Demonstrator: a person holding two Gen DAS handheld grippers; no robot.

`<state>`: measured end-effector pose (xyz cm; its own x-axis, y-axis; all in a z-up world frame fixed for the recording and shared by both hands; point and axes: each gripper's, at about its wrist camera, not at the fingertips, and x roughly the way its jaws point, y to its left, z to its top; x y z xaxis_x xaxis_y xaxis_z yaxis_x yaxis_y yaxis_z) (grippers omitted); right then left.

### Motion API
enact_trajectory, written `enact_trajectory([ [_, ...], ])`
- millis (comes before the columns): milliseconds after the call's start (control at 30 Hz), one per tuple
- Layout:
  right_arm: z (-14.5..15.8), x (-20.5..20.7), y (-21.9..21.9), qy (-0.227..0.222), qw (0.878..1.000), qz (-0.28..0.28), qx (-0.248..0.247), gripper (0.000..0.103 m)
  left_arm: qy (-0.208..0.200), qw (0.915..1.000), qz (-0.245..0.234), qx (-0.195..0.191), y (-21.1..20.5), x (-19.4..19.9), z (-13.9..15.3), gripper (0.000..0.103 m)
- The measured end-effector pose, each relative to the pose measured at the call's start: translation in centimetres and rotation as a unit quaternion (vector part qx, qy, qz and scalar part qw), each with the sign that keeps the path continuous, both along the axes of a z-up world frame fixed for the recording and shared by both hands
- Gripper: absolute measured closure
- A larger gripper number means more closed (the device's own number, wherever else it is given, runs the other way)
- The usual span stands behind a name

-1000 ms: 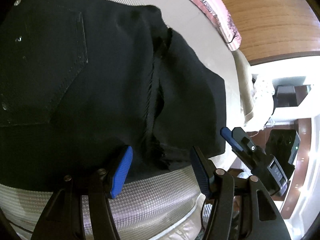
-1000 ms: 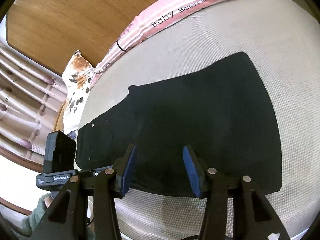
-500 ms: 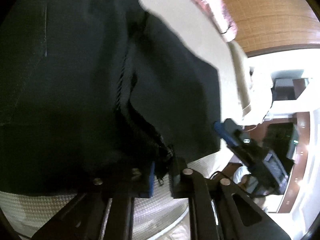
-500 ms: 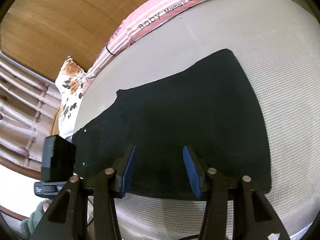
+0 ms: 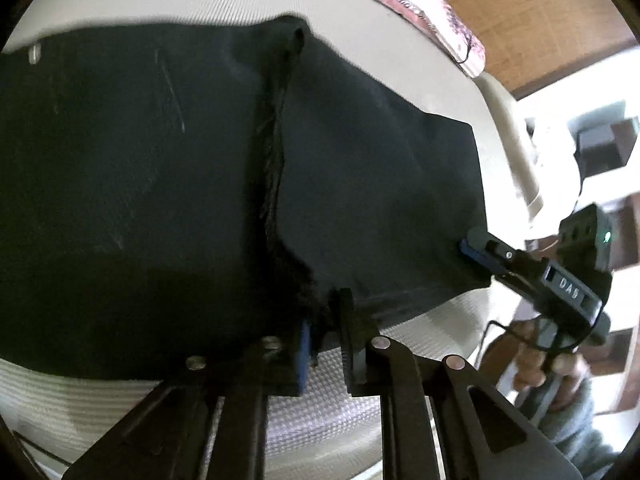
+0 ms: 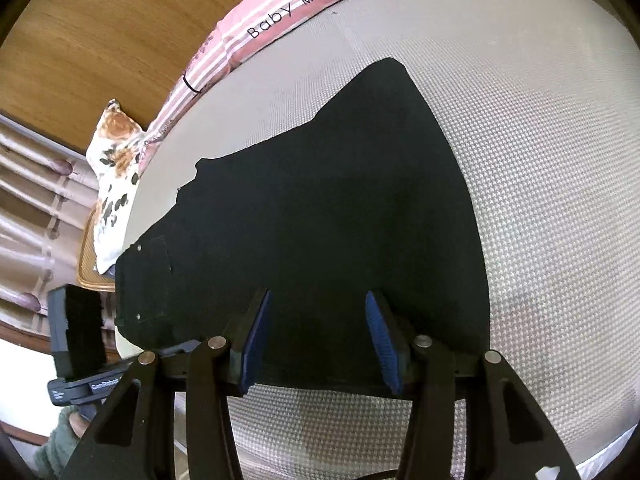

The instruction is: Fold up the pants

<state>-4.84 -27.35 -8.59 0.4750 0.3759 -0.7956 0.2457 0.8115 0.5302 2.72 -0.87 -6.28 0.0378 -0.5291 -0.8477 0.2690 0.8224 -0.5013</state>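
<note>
Black pants (image 6: 320, 216) lie flat on a beige woven mattress (image 6: 560, 160), waist and back pocket to the left in the right wrist view. In the left wrist view the pants (image 5: 160, 180) fill the frame, with a frayed seam down the middle. My left gripper (image 5: 324, 332) is shut on the near edge of the pants at that seam. My right gripper (image 6: 316, 340) is open, its blue pads straddling the near edge of a pant leg; it also shows in the left wrist view (image 5: 476, 254) at the hem corner.
A pink striped "Baby" blanket (image 6: 280, 20) lies along the far mattress edge against a wooden wall (image 6: 100, 20). A floral pillow (image 6: 116, 168) sits at the far left. The mattress front edge is just below both grippers.
My left gripper closed from wide open onto the pants' near edge at the seam. My right gripper moved closer to the pant leg's edge and stays open.
</note>
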Motion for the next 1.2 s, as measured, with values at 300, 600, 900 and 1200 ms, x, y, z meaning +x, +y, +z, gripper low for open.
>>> enact_trajectory([
  [300, 2.1, 3.1, 1.1, -0.054, 0.997, 0.026, -0.053, 0.058, -0.182, 0.9827, 0.017, 0.032, -0.1, 1.1, 6.1, 0.068],
  [600, 1.7, 8.3, 1.0, -0.064, 0.989, 0.033, -0.128, 0.062, -0.204, 0.9781, -0.042, -0.006, -7.5, 5.2, 3.4, 0.064],
  [900, -0.6, 9.9, -2.8, -0.052, 0.990, -0.019, -0.133, 0.093, -0.167, 0.9859, 0.006, 0.005, -5.5, 8.9, -1.3, 0.072],
  [1200, 0.2, 6.0, -1.3, -0.029, 0.989, 0.009, -0.142, 0.079, -0.189, 0.9790, -0.061, 0.046, -5.0, 4.0, 0.0, 0.067],
])
